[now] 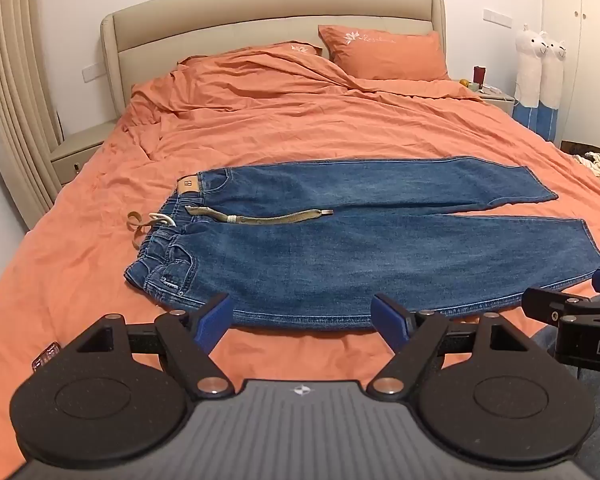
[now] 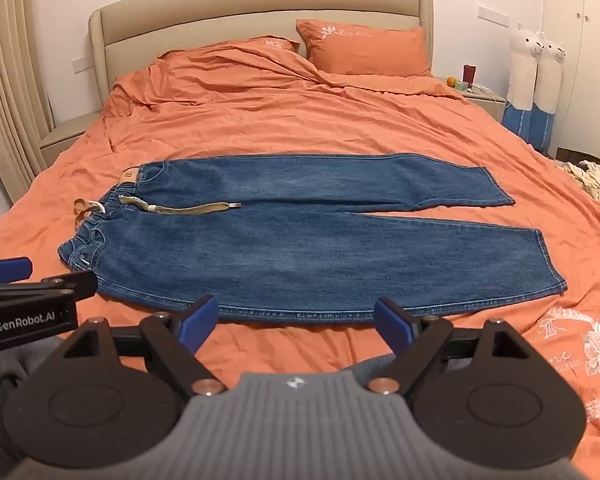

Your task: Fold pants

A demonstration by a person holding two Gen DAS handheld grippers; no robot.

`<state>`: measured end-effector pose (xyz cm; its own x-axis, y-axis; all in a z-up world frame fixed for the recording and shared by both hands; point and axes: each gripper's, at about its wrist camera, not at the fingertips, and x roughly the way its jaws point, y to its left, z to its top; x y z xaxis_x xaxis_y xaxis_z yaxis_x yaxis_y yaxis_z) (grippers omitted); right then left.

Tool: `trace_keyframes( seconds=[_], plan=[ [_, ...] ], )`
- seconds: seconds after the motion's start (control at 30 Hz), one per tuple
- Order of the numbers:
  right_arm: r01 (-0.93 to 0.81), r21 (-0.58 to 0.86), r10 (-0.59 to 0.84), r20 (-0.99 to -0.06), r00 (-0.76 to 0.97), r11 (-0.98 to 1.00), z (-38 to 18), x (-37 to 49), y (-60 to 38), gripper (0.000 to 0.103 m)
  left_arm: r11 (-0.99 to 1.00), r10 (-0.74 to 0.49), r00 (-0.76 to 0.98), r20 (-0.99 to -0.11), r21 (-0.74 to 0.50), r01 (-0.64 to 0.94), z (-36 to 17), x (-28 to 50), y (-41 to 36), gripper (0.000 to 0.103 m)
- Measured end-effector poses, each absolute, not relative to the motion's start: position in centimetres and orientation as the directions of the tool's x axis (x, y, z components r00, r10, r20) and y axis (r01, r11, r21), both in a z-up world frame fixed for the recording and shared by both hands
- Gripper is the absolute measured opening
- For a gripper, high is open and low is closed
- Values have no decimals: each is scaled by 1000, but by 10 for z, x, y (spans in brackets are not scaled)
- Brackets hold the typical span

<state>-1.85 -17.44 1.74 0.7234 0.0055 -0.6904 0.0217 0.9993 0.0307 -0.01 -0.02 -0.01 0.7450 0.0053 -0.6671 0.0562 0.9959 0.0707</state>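
Left wrist view: blue jeans (image 1: 380,248) spread flat across orange bed cover (image 1: 300,128), waistband at left, legs running right, olive drawstring (image 1: 260,218) lying on top. Left gripper (image 1: 302,318) fingers apart, empty, just short of near hem edge. Right wrist view: right gripper (image 2: 296,318) fingers also apart, empty, near same edge. Nightstand (image 2: 480,96) at right holds dark cup (image 2: 469,73), orange fruit (image 2: 451,81). Pillow (image 2: 364,50) against headboard (image 2: 260,12).
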Motion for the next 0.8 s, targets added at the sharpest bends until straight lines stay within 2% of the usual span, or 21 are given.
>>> trace_keyframes(
  seconds=[0.8],
  plan=[
    [29,27,-3,-695,719,999,15,-21,-173,82,997,1,739,-674,61,54,-5,-7,2,93]
  ],
)
